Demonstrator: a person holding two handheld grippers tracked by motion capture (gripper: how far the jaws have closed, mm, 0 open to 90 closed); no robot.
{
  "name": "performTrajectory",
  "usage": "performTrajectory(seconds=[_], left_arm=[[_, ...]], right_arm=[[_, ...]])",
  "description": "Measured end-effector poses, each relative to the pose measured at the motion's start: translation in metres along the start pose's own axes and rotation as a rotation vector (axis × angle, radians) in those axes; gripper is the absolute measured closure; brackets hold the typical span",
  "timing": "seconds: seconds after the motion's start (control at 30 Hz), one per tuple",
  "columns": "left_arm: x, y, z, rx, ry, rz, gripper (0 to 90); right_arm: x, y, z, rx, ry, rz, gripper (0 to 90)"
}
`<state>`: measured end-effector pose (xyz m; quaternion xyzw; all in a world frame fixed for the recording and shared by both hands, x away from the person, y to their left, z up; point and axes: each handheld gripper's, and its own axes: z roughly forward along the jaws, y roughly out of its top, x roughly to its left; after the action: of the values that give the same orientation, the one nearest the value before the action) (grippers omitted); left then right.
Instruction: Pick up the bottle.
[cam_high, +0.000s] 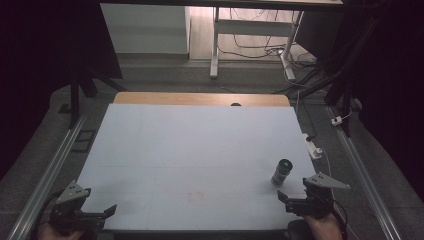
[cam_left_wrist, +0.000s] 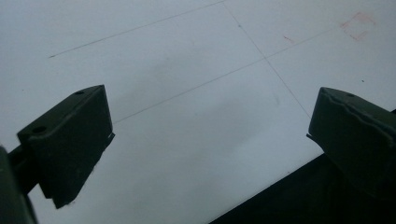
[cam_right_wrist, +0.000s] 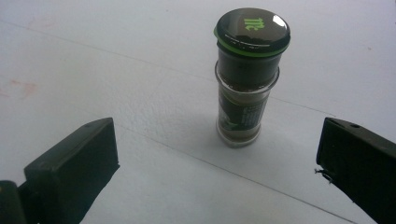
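A small spice jar (cam_high: 281, 172) with a dark lid edged in green stands upright on the white board (cam_high: 190, 145), near its front right corner. My right gripper (cam_high: 293, 191) is just in front of the jar, at the board's front edge, with its jaws wide apart. In the right gripper view the jar (cam_right_wrist: 247, 93) stands a short way ahead of the open right gripper (cam_right_wrist: 215, 149), touching neither jaw. My left gripper (cam_high: 100, 204) rests at the front left corner. In the left gripper view the left gripper (cam_left_wrist: 210, 126) is open over bare board, with nothing between its jaws.
Faint red marks (cam_high: 196, 196) lie on the board near the front middle. A wooden table edge (cam_high: 200, 98) shows behind the board. A white power strip (cam_high: 312, 147) lies off the right side. A white desk frame (cam_high: 250, 45) and cables stand on the floor beyond.
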<state>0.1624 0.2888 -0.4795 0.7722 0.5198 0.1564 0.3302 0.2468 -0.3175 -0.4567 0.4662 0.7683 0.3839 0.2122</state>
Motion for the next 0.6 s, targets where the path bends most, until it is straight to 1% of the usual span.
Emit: performTrajectory(seconds=[0.03,0.07,0.1,0.17,0.23,0.4,0.6], left_arm=[[0.0005,-0.0001,0.0000,0.001,-0.005,-0.003,0.6],[0.0005,-0.0001,0.0000,0.001,-0.005,-0.003,0.6],[0.0015,-0.0004,-0.0002,0.000,-0.015,-0.009,0.6],[0.0019,-0.0006,-0.0003,-0.001,-0.017,-0.012,0.4],[0.0033,-0.0011,-0.0007,-0.007,-0.029,-0.020,0.4],[0.0030,-0.0011,-0.0009,-0.005,-0.031,-0.018,0.3],[0.0033,-0.0010,-0.0007,-0.003,-0.033,-0.021,0.3]], right_arm=[[-0.0014,-0.0003,-0.0006,-0.007,0.008,0.011,0.0],[-0.0018,-0.0004,-0.0005,-0.010,0.016,0.015,0.0],[-0.0019,-0.0002,-0.0002,-0.008,0.017,0.017,0.0],[-0.0016,0.0000,0.0005,-0.004,0.020,0.014,0.0],[-0.0007,0.0003,0.0011,0.001,0.020,0.003,0.0],[-0.0004,0.0004,0.0012,0.004,0.026,-0.004,0.0],[-0.0018,0.0006,0.0015,0.009,0.042,0.007,0.0]])
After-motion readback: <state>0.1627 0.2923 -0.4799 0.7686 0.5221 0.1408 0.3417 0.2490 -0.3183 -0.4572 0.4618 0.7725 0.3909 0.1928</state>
